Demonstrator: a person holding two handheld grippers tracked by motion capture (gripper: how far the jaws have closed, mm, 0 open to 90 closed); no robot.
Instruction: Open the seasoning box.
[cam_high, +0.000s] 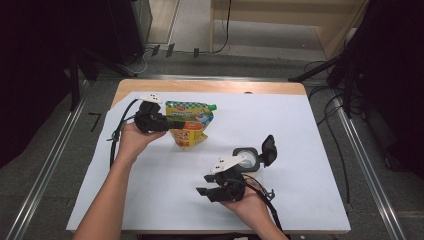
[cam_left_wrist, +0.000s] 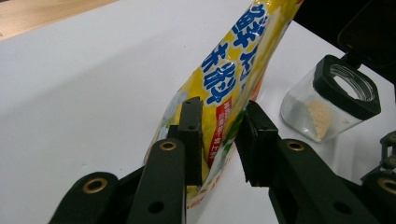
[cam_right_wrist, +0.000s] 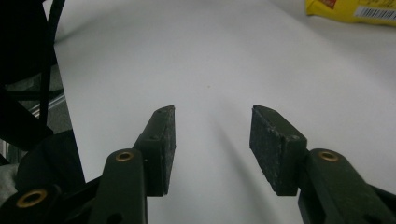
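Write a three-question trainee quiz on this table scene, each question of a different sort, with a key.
1. True or false: the left gripper has the yellow printed plastic pouch between its fingers.
2. What does the right gripper hold? A) the pouch B) nothing C) the jar
3. Fill in: the hinged black lid of the small clear glass jar stands ____.

Key: 1 true, the pouch stands upright between them on the white table cover. 2 B, its fingers stand apart over the bare cover. 3 open; a little pale powder lies inside the jar.
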